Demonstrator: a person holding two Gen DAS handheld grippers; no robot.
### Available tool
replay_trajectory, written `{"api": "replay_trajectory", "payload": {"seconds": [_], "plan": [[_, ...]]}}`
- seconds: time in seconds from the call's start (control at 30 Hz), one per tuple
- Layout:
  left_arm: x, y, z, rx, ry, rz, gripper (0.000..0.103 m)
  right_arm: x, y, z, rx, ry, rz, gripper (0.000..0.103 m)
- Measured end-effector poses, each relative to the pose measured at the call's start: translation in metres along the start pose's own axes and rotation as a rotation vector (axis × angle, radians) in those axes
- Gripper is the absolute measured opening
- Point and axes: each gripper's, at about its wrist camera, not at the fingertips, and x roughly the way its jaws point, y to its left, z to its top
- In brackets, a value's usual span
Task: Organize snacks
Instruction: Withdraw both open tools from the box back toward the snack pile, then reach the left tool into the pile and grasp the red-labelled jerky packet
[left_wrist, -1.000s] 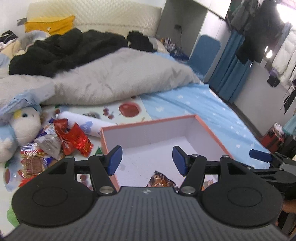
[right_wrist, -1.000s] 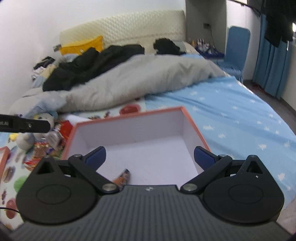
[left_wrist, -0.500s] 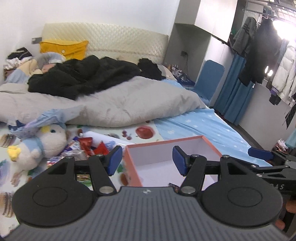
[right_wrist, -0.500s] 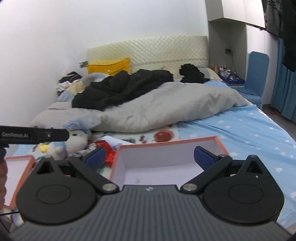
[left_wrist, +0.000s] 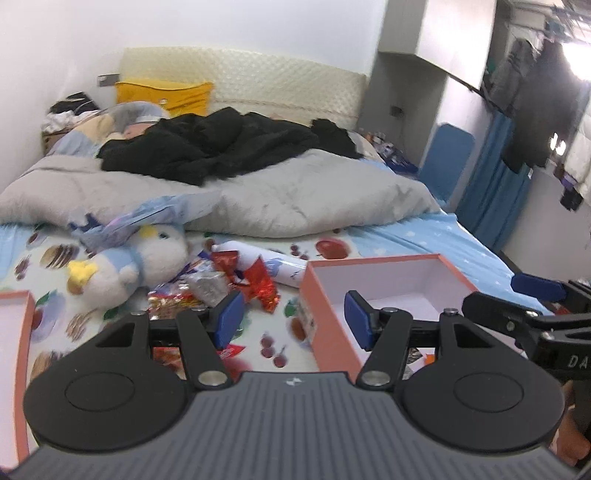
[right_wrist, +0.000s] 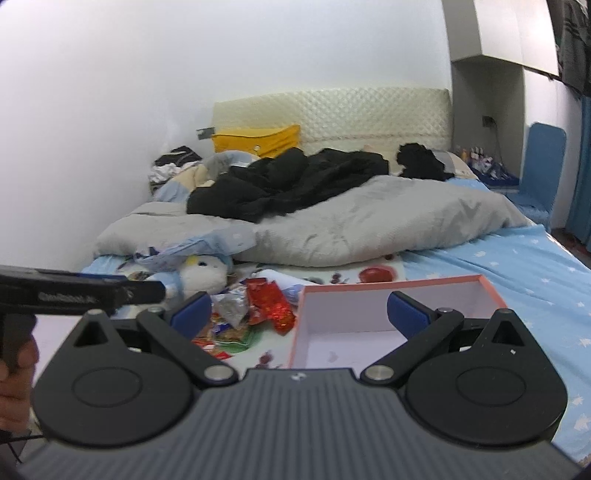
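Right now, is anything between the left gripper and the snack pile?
Nothing visible. The left gripper is open and empty, and the snack pile lies on bare sheet just ahead, beside the plush toy and the box.

a big bed (right_wrist: 498, 266) with a blue star sheet fills the room. white wall (right_wrist: 110, 92), cream headboard (right_wrist: 369, 110), grey blanket (left_wrist: 295, 192), blue chair (right_wrist: 543, 166), blue curtain (left_wrist: 491, 184).

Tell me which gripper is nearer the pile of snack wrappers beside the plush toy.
Left. The left gripper hangs just before the snack wrappers, its left finger overlapping them. The right gripper sits over the orange box, wrappers off to its left.
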Motion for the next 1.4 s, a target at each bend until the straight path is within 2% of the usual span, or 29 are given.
{"api": "replay_trajectory", "payload": {"seconds": [0.27,0.47,0.73,0.93,1.17,1.4], "plan": [[-0.008,0.021,-0.029,-0.027,0.029,0.022,0.066,-0.003,0.024,-0.020,-0.011,0.028,0.004,0.103],[-0.010,0.036,-0.051,-0.056,0.068,0.051,0.066,0.000,0.039,-0.051,0.015,0.087,0.020,0.103],[-0.009,0.059,-0.084,-0.122,0.137,0.084,0.066,-0.001,0.063,-0.089,-0.011,0.162,0.053,0.103],[-0.006,0.075,-0.106,-0.186,0.184,0.087,0.066,-0.003,0.079,-0.104,-0.042,0.196,0.082,0.103],[0.003,0.093,-0.115,-0.231,0.205,0.098,0.066,0.005,0.092,-0.109,-0.070,0.215,0.105,0.103],[0.028,0.123,-0.108,-0.268,0.214,0.110,0.067,0.028,0.101,-0.109,-0.100,0.228,0.125,0.102]]}}
